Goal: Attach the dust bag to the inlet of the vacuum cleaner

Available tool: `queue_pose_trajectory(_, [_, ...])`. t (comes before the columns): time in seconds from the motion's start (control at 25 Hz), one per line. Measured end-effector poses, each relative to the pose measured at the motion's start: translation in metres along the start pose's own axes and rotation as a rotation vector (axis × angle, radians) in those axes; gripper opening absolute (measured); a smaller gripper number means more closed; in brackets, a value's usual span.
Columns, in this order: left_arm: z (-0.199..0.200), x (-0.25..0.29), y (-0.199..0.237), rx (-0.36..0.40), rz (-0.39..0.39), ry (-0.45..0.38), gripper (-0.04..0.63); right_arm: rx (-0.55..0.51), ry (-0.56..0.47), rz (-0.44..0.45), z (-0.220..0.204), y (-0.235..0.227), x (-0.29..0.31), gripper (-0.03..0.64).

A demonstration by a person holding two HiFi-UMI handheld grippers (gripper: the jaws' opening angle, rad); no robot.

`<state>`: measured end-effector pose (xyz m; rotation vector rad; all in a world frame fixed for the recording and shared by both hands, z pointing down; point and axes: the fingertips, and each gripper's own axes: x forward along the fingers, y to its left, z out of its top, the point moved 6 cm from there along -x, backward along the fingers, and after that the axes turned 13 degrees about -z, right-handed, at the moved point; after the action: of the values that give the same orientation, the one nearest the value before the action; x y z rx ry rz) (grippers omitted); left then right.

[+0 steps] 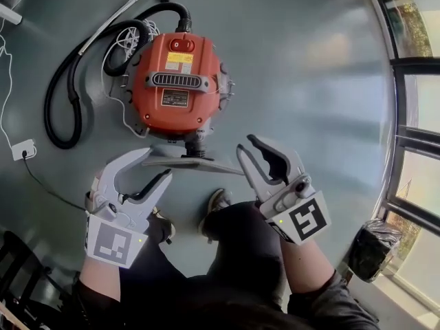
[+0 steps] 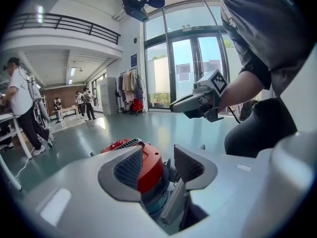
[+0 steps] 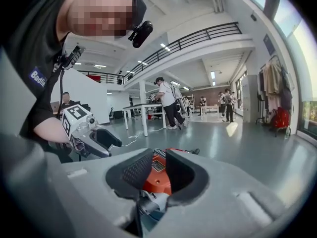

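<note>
The red vacuum cleaner (image 1: 177, 81) stands on the grey floor, seen from above in the head view. A flat grey dust bag (image 1: 196, 162) lies level just below its black inlet (image 1: 196, 145). My left gripper (image 1: 159, 163) is at the bag's left end, jaws apart. My right gripper (image 1: 245, 144) is at its right end, jaws narrower. In the left gripper view the pads frame the vacuum (image 2: 148, 167), and a grey strip of bag (image 2: 173, 207) lies deep by the right jaw. In the right gripper view the vacuum (image 3: 157, 175) shows through a narrow gap. No pad visibly presses the bag.
A black hose (image 1: 58, 102) loops left of the vacuum, with a white cable and socket (image 1: 23, 150) beyond. The person's knee and shoe (image 1: 218, 201) are just behind the bag. A black sack (image 1: 371, 249) sits by the windows at right. People and tables stand far off.
</note>
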<state>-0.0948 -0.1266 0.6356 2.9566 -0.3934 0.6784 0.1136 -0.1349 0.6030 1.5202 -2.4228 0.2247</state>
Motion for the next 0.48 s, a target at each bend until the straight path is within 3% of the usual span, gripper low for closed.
queue_pose_trajectory(0.24, [0.053,-0.033,-0.009,-0.051,-0.006,0.032,0.222,0.066,0.065,-0.002,0.046,0.013,-0.033,0.075])
queue_pose_trajectory(0.48, [0.111,-0.082,-0.018,-0.065,-0.001,0.06,0.218,0.067,0.113,0.046,0.096,0.036,-0.059,0.075])
